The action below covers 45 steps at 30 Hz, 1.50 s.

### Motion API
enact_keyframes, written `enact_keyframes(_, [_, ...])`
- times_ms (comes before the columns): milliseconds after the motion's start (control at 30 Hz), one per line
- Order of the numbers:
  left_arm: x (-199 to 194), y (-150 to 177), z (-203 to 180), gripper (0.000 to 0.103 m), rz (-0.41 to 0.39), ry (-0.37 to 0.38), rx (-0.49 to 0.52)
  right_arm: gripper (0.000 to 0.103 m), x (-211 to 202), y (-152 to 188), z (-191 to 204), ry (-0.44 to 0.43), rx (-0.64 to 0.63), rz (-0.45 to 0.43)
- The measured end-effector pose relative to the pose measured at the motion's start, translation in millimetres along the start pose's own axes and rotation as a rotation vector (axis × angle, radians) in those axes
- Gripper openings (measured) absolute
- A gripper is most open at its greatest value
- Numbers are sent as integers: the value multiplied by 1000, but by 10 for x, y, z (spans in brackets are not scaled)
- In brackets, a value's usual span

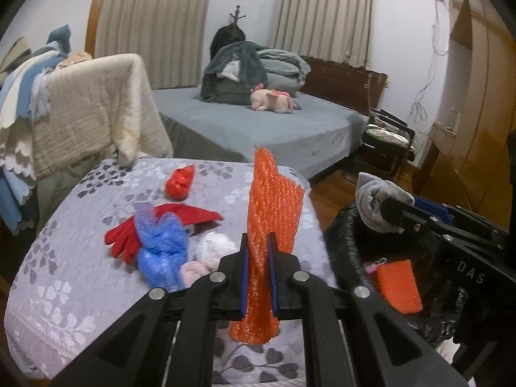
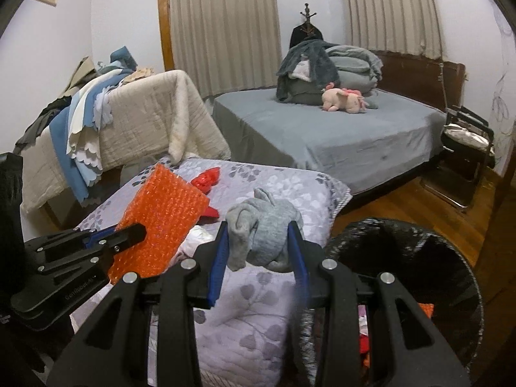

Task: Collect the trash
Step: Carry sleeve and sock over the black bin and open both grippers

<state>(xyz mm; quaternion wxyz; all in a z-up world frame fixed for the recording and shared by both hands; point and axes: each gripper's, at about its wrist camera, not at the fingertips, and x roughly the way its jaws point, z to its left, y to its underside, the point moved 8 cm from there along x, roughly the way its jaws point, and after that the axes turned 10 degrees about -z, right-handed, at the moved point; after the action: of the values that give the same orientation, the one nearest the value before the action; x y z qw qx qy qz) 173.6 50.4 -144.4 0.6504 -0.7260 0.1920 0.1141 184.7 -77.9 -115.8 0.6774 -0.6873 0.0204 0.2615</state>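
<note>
A black-lined trash bin (image 2: 419, 258) stands just right of the floral-quilted surface (image 1: 64, 290) and already holds an orange piece, so collecting looks partly done. Left on the quilt: a blue plastic bag (image 1: 161, 251), red gloves (image 1: 122, 242), a red crumpled bag (image 1: 180, 183) and white wads. The left gripper (image 1: 258, 258) is closed tight on an orange bubble-wrap sheet (image 1: 271, 200), its long axis upright. The right gripper (image 2: 258, 242), partly closed, clamps a bunched grey sock (image 2: 264, 229) beside the bin.

I read "DAS" in pale letters on the black body of the right gripper (image 1: 391, 217) — at four o'clock; nothing else legible.
</note>
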Motion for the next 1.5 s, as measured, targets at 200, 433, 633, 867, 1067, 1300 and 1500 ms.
enact_keyframes(200, [48,-25,-300,10,2,54,29,35,-189,-9,-290,55,23,-16])
enact_keyframes(433, [125,-63,-694,10,6,124,56,35,-386,10,-681,131,45,-25])
enact_keyframes(633, [223,-70,-1112,10,15,199,84,35,-569,85,-1052,203,63,-25])
enact_keyframes(867, [351,-39,-1584,10,31,285,111,35,-747,213,-1463,290,90,-17])
enact_keyframes(1067, [503,25,-1934,10,52,345,128,35,-846,312,-1749,345,109,-4])
enact_keyframes(1300, [743,159,-2225,10,93,385,145,36,-846,471,-1950,381,129,23])
enact_keyframes(1500, [919,293,-2357,11,133,397,165,40,-789,647,-2044,395,144,62])
